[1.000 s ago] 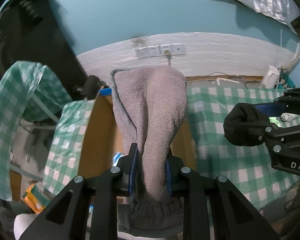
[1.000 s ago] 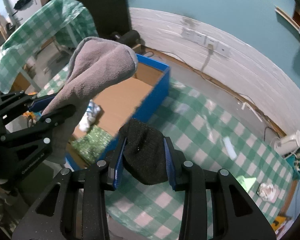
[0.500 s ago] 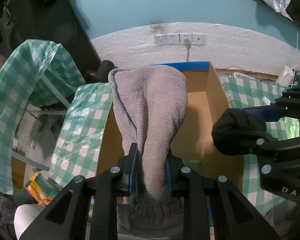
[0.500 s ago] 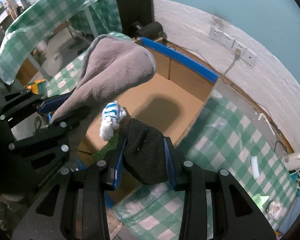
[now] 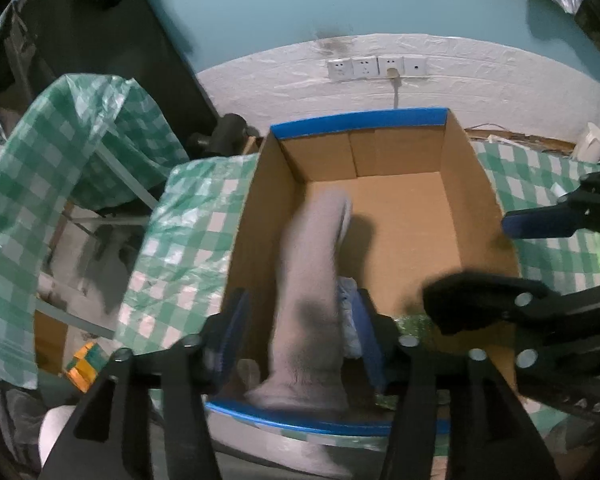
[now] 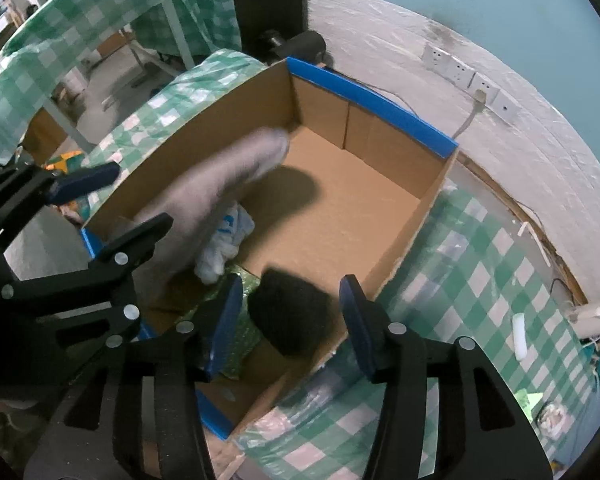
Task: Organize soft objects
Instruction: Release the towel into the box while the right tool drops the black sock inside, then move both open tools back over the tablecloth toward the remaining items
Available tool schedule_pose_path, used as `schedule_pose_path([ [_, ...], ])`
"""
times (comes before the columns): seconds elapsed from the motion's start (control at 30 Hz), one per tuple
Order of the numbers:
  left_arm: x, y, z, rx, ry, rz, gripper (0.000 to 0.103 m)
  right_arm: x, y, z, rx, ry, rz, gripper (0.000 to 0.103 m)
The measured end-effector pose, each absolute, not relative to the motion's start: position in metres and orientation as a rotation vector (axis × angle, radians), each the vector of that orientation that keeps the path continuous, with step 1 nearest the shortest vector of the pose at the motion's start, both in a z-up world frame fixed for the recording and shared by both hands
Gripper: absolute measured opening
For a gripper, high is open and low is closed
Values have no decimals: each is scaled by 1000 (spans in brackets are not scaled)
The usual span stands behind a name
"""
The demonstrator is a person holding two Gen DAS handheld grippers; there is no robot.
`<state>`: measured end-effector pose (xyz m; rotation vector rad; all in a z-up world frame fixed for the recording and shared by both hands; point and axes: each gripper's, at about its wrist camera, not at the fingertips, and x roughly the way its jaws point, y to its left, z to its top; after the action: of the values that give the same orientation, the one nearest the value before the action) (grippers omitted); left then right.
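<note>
A cardboard box [image 5: 360, 122] with blue-taped rims stands open below both grippers. My left gripper [image 5: 300, 320] is over its near edge with its jaws opening. A grey fuzzy sock [image 5: 312, 280], blurred, hangs loose between the pads and touches neither. My right gripper [image 6: 290, 316] is over the box's [image 6: 340, 216] near right corner, its jaws opening too. A black sock [image 6: 292, 316] sits between its pads with a gap on each side. The grey sock [image 6: 220, 184] and left gripper [image 6: 116, 208] also show in the right wrist view. The right gripper [image 5: 512, 260] and black sock [image 5: 452, 304] show in the left wrist view.
In the box lie a white-and-blue sock [image 6: 224, 240] and a green patterned item [image 6: 240, 320]. A green checked cloth [image 6: 480, 280] covers the table. A second covered table [image 5: 60, 152] stands at left. Wall sockets [image 5: 376, 66] sit behind; small white items [image 6: 518, 336] lie at right.
Both grippers came over the box and sank a little. Both sets of jaws have spread apart, letting go of the grey sock and the black sock, which now drop toward the box.
</note>
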<state>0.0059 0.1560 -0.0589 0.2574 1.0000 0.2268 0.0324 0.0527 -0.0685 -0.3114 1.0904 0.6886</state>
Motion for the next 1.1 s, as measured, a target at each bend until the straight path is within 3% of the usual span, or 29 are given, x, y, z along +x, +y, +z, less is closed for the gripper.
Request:
schedule_pose_path([
  [1.1, 6, 85, -46, 331, 954, 93, 65, 29, -61, -70, -218, 1081, 526, 64],
])
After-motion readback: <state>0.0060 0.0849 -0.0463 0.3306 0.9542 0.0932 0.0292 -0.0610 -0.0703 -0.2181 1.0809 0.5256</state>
